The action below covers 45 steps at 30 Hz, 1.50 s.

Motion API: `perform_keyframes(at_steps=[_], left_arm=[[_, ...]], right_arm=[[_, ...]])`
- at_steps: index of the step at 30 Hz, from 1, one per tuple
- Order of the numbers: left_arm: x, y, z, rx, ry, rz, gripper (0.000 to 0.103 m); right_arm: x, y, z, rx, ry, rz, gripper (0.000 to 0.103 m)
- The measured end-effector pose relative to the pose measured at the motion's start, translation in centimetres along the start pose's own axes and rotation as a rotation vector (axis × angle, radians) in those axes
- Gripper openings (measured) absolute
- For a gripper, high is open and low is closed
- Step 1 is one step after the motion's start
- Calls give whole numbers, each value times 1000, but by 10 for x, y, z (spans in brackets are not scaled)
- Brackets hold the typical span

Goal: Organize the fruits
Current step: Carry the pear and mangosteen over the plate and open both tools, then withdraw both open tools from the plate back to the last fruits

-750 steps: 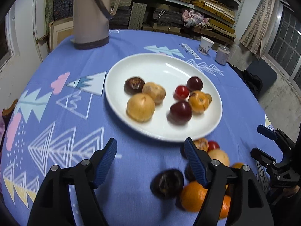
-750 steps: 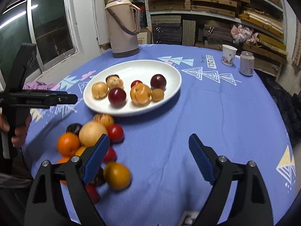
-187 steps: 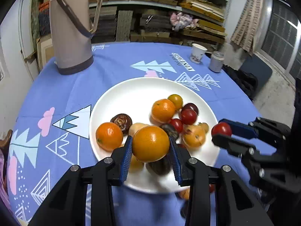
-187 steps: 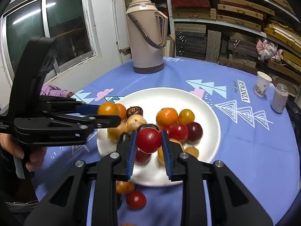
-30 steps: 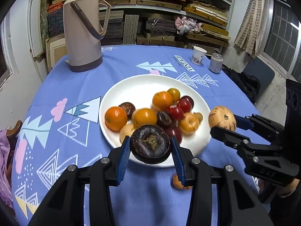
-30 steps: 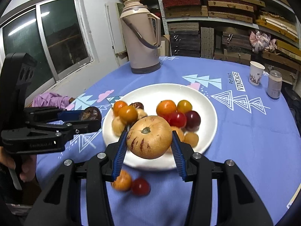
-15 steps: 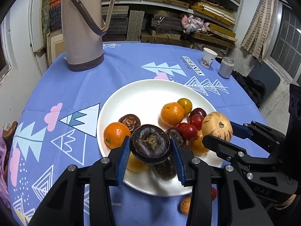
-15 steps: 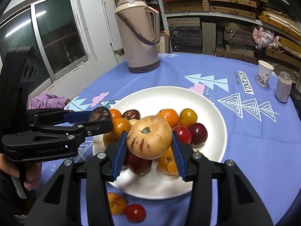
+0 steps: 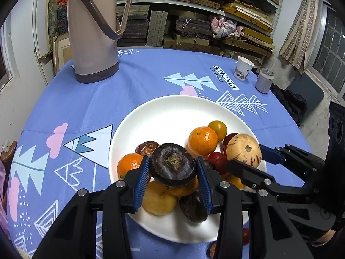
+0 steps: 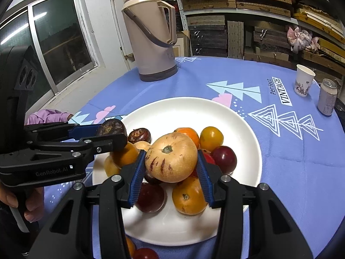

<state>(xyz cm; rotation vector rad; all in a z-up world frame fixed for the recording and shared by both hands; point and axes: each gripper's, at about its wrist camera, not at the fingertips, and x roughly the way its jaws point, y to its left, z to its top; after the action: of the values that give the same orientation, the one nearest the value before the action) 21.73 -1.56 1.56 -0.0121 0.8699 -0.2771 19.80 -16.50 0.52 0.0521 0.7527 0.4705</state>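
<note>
Left gripper [image 9: 172, 180]: blue ribbed fingers [image 9: 141, 182] clamped on a dark purple, round mangosteen [image 9: 172, 165], stem scar facing the camera; held above the near part of the plate, over the piled fruit.
Right gripper [image 10: 170, 172]: fingers [image 10: 135, 173] closed on a pale yellow, purple-streaked round melon-like fruit [image 10: 171, 157], also above the heap on the plate.
Same grippers seen crosswise: right one with its pale fruit at the right in the left wrist view; left one with its mangosteen at the left in the right wrist view, gripped by a hand [image 10: 15, 202] at the lower left edge.
Round white ceramic plate [image 9: 163, 116]: on the blue patterned tablecloth [image 9: 133, 82] covering the surface; far half bare.
Fruit on plate: bright orange mandarins [image 9: 202, 140], a small yellow tomato-like fruit [image 10: 211, 138], a dark red plum [image 10: 224, 157], more mangosteens, a tan round fruit, all crowded on the near half.
Off the plate: a few small red and orange fruits [image 10: 143, 253] on the cloth just beside the near rim, partly hidden by the fingers.
Far side of surface: tall beige thermos flask with brown handle [image 9: 92, 28]; white paper cup [image 9: 243, 68] beside a silver drinks can [image 9: 264, 79], well apart from the plate.
</note>
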Motion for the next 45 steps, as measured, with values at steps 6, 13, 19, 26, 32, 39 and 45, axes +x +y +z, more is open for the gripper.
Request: perform_keyframes(at_steps=[6,13,19,26,32,39,45], left_arm=[[12,-2,9,-3,-1,-9,43],[27,-3,14,-28,21,-42,43],[12,-8,10,6,-37,-17,56],[2,-15,4,31,-43,-10,56],[-10,-22,-5,49,-45,-14,59],[-23,-28,-20,55,-48,-11,69],[-36,-35,-48,68,-40,1,75]], right_arm=[[12,-1,4,-10,12,-19,45],[22,4,8,-45,4,-70,46],[14,3,6,-43,-10,-63,49],[0,0,2,-26,-29,-70,54],[-14,1,-9,-18,-38,-86,58],[-35,4,-28,5,-48,-95,80],[-58,3,-54,20,-46,-117,90]])
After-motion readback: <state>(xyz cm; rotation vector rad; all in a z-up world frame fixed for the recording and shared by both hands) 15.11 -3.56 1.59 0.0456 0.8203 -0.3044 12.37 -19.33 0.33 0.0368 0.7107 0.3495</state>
